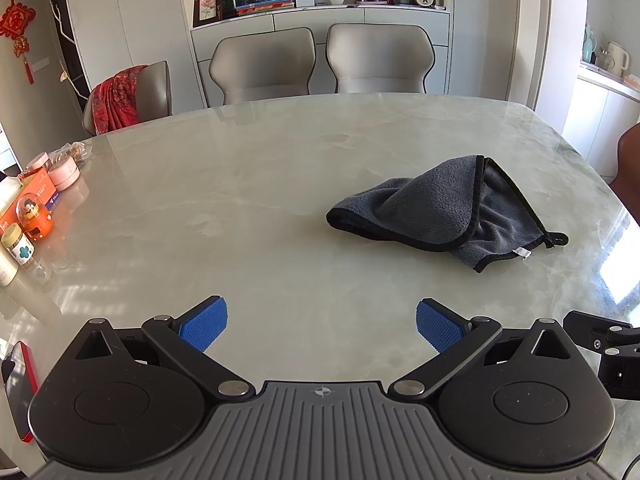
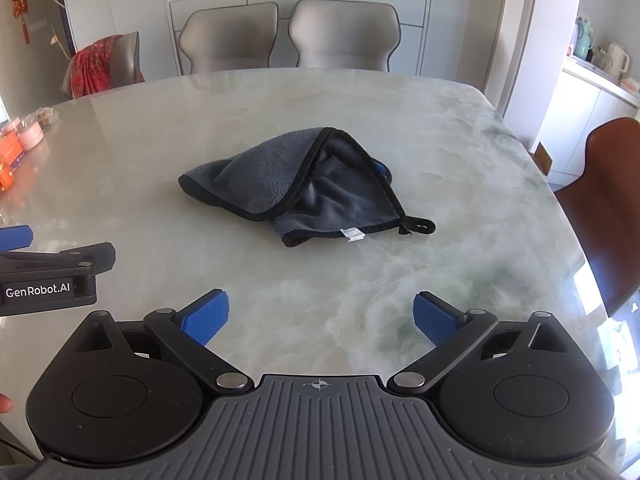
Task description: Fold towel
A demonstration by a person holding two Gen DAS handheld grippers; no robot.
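A dark grey towel (image 1: 444, 204) with black trim lies crumpled and partly doubled over on the marble table (image 1: 240, 184). It has a hanging loop (image 1: 558, 239) and a white label at its near right corner. It also shows in the right wrist view (image 2: 288, 184), ahead of centre. My left gripper (image 1: 322, 324) is open and empty, near the table's front edge, with the towel ahead to its right. My right gripper (image 2: 320, 318) is open and empty, with the towel straight ahead and apart from it. The left gripper's side (image 2: 52, 272) shows at the right view's left edge.
Jars, boxes and an orange toy (image 1: 34, 220) crowd the table's left edge, with a red phone (image 1: 20, 384) at the near left. Grey chairs (image 1: 320, 60) stand at the far side. A brown chair (image 2: 604, 200) stands at the right.
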